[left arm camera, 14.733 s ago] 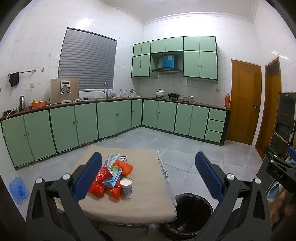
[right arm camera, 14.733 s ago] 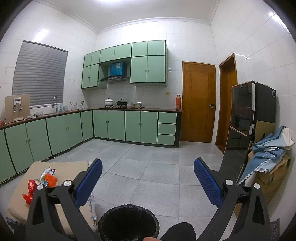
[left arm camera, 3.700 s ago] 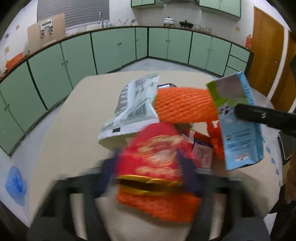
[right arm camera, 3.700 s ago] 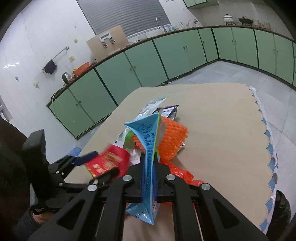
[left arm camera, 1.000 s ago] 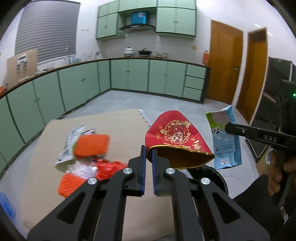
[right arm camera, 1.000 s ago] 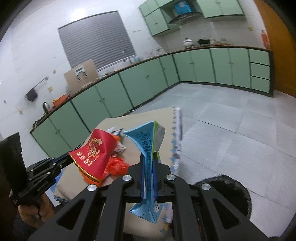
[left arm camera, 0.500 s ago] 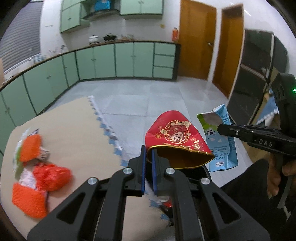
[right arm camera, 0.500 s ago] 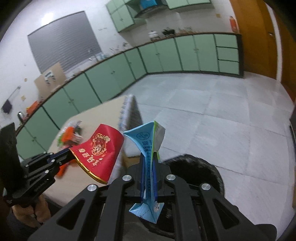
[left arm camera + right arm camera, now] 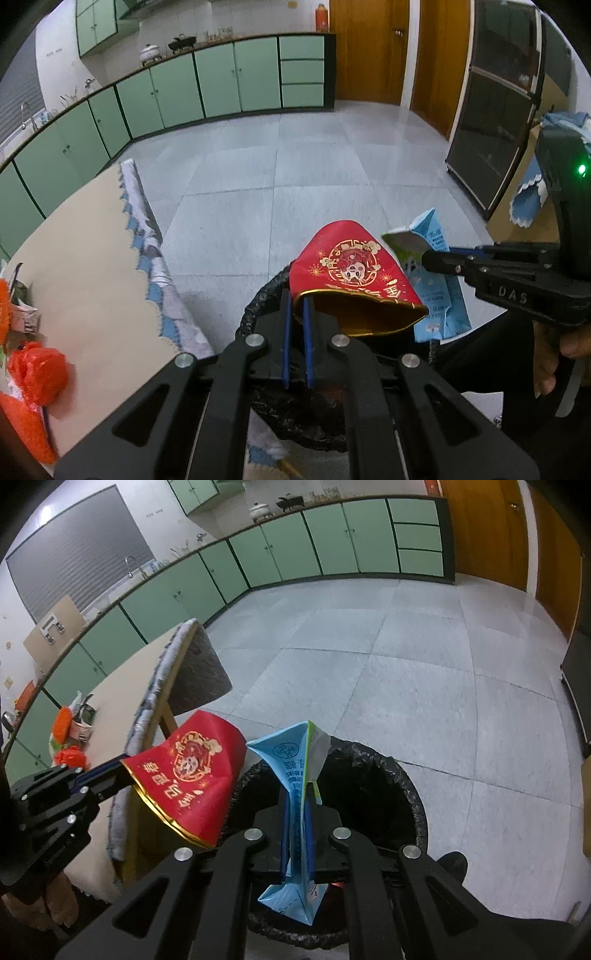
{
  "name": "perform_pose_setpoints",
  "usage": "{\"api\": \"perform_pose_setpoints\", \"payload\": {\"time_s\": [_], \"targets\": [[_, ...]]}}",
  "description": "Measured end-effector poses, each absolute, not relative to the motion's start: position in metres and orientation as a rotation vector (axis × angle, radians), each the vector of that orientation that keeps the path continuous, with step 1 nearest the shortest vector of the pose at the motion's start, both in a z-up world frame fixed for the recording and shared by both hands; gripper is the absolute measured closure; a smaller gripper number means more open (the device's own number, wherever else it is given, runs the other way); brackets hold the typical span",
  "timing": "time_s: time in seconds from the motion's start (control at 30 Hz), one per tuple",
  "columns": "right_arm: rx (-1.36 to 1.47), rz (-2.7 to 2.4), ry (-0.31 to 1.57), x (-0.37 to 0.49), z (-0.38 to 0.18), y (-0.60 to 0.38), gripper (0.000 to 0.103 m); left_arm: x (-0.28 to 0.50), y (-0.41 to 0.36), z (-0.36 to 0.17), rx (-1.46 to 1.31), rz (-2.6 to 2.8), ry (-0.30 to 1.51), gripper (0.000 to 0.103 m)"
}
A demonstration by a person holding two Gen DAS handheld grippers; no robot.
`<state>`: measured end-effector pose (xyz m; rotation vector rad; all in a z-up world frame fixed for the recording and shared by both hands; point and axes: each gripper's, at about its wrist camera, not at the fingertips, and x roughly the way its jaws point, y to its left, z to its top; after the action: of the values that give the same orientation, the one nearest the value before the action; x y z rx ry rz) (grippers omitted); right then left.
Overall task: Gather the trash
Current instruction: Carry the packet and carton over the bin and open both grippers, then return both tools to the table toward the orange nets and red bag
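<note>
The red packet (image 9: 351, 269) looks like glossy paper or foil with a shiny gold inner rim. The blue carton (image 9: 295, 775) is smooth printed card, creased. The bin liner (image 9: 399, 775) at lower centre is crinkled glossy black plastic. The tablecloth (image 9: 85, 258) at left looks matt beige cloth. The floor tiles (image 9: 406, 646) are smooth, faintly speckled, with a slight sheen. The doors (image 9: 369, 48) at upper right are varnished wood.

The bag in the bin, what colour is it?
Black. The bin bag shows best in the right wrist view.
</note>
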<state>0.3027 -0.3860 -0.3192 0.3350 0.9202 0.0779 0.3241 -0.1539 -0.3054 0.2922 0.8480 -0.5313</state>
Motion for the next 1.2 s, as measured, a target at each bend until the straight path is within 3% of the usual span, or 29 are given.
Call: {"api": "perform_pose_setpoints", "payload": {"time_s": [0.07,0.17,0.53,0.63,0.87,1.0,1.2], "targets": [[0.346,0.073,0.914,0.303,-0.321,-0.39,0.081,0.328,-0.158,-0.308,0.293,-0.529,0.859,0.09],[0.354,0.069,0.918,0.305,-0.322,-0.391,0.079,0.331,-0.161,-0.312,0.291,-0.506,0.85,0.069],[0.363,0.077,0.888,0.298,-0.306,-0.389,0.075,0.325,-0.143,-0.296,0.248,-0.478,0.825,0.068],[0.324,0.097,0.859,0.293,-0.288,-0.377,0.072,0.314,-0.123,-0.278,0.211,-0.425,0.784,0.058],[0.212,0.258,0.804,0.286,-0.243,-0.303,0.062,0.267,-0.017,-0.238,0.094,-0.156,0.71,0.045],[0.154,0.392,0.792,0.288,-0.229,-0.243,0.061,0.241,0.053,-0.225,0.045,0.015,0.697,0.039],[0.073,0.56,0.784,0.296,-0.221,-0.151,0.059,0.218,0.123,-0.216,0.005,0.143,0.692,0.037]]}}
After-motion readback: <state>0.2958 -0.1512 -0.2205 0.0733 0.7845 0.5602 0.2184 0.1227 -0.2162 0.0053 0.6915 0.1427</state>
